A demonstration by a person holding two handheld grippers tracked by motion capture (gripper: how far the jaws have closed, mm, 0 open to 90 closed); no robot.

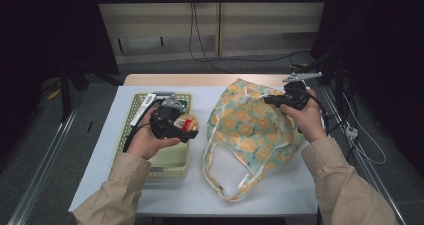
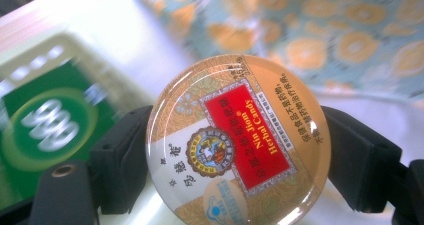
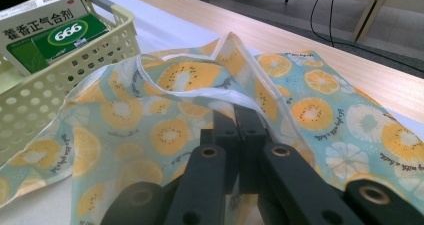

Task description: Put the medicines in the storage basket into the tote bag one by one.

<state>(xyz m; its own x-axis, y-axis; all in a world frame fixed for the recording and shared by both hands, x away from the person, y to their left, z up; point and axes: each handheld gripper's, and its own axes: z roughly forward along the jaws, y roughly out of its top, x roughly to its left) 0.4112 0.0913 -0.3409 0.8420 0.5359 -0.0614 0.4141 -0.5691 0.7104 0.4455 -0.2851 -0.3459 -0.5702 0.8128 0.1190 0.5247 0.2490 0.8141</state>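
Round candy tin: gold lid with a red label, clamped edge to edge between the fingers of the left gripper, held up above the yellow basket at the desk's left. Its lower rim is cut off by the frame in the left gripper view; the underside is hidden.

Green medicine box: lies in the basket, partly behind the basket wall; blurred in the left gripper view.

Fruit-print bag: lies on the white desk to the right of the basket. Its far rim is pinched in the right gripper, fingers clenched on the fabric. The bag's inside cannot be made out.
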